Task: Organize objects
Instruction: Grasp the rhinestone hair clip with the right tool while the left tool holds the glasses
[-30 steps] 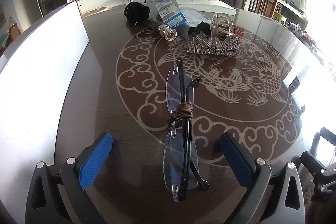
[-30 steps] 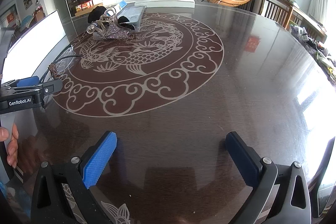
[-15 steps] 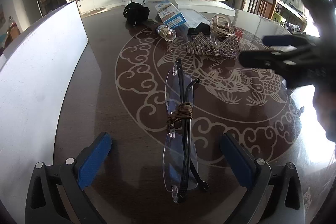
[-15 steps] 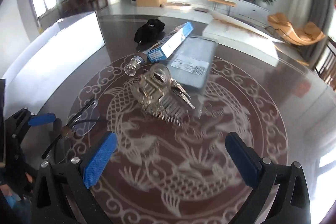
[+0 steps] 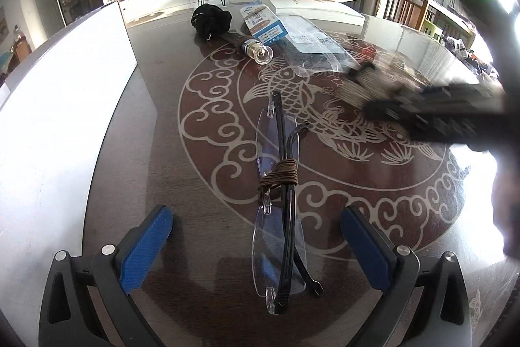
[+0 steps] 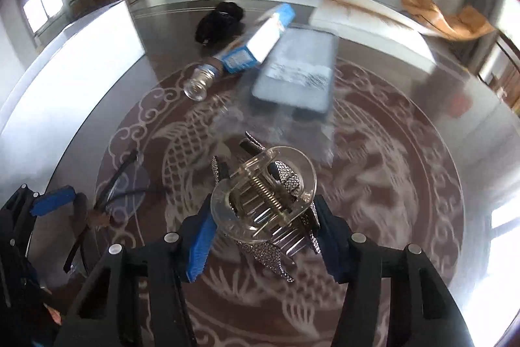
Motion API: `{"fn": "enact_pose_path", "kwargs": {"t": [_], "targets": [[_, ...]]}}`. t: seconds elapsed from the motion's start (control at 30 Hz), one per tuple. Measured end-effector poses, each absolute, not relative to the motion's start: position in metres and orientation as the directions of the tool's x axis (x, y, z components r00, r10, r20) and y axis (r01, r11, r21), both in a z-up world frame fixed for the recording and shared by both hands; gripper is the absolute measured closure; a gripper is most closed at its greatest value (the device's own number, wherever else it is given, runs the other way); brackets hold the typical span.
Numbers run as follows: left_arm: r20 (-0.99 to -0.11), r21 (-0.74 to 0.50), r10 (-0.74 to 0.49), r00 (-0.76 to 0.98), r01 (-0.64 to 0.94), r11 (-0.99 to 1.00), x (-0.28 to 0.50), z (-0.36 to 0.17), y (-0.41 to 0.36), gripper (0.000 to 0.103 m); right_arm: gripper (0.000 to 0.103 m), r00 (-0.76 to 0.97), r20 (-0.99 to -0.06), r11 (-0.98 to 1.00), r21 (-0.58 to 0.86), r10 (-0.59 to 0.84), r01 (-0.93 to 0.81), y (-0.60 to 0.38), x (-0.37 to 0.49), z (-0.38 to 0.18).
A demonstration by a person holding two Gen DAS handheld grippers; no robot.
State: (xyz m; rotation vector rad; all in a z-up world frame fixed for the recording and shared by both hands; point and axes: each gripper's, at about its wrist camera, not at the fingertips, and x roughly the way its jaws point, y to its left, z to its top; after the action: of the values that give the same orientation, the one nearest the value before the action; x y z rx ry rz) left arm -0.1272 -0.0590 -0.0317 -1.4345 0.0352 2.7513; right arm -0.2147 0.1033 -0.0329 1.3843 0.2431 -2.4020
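Since the earlier frames, the right gripper (image 6: 261, 236) has swung across the dark glossy round table with its pale fish-and-cloud inlay (image 6: 390, 178) to the clear plastic claw hair clip backed by a rhinestone-studded silver bow (image 6: 263, 200), and its jaws have just been closing with that clip between them. Now the blue pads press on the clip's two sides, so it looks gripped, near the middle of the inlay. The left gripper (image 5: 256, 243) hangs open and holds nothing; the folded rimless glasses with black arms tied by a brown cord (image 5: 279, 200) lie on the table between its pads, untouched.

To do this step well, I would judge the hold should stay on the clip's rigid hinge body, not the loose glittery bow, which could slip or tear free. Lift straight up before travelling, keeping clear of the blue-and-white carton (image 6: 260, 38) and clear glass bottle (image 6: 198, 83) on the far side.
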Motion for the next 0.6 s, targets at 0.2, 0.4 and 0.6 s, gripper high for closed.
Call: {"fn": "enact_pose_path", "kwargs": {"t": [0.2,0.4,0.6], "targets": [[-0.820,0.004,0.023,-0.572,-0.045,-0.999,-0.127,-0.032,-0.059,0.000,0.046,-0.515,-0.846,-0.990,0.106,-0.141,0.097,0.167,-0.109,-0.032],[-0.820,0.004,0.022,-0.572,-0.044,-0.999,-0.127,-0.032,-0.059,0.000,0.020,-0.601,-0.798,-0.998,0.033,-0.056,0.050,0.173,-0.061,-0.037],[-0.820,0.003,0.022,-0.572,-0.044,-0.999,-0.127,-0.032,-0.059,0.000,0.008,-0.599,-0.799,-0.997,0.001,-0.048,0.078,0.176,-0.061,-0.043]]}}
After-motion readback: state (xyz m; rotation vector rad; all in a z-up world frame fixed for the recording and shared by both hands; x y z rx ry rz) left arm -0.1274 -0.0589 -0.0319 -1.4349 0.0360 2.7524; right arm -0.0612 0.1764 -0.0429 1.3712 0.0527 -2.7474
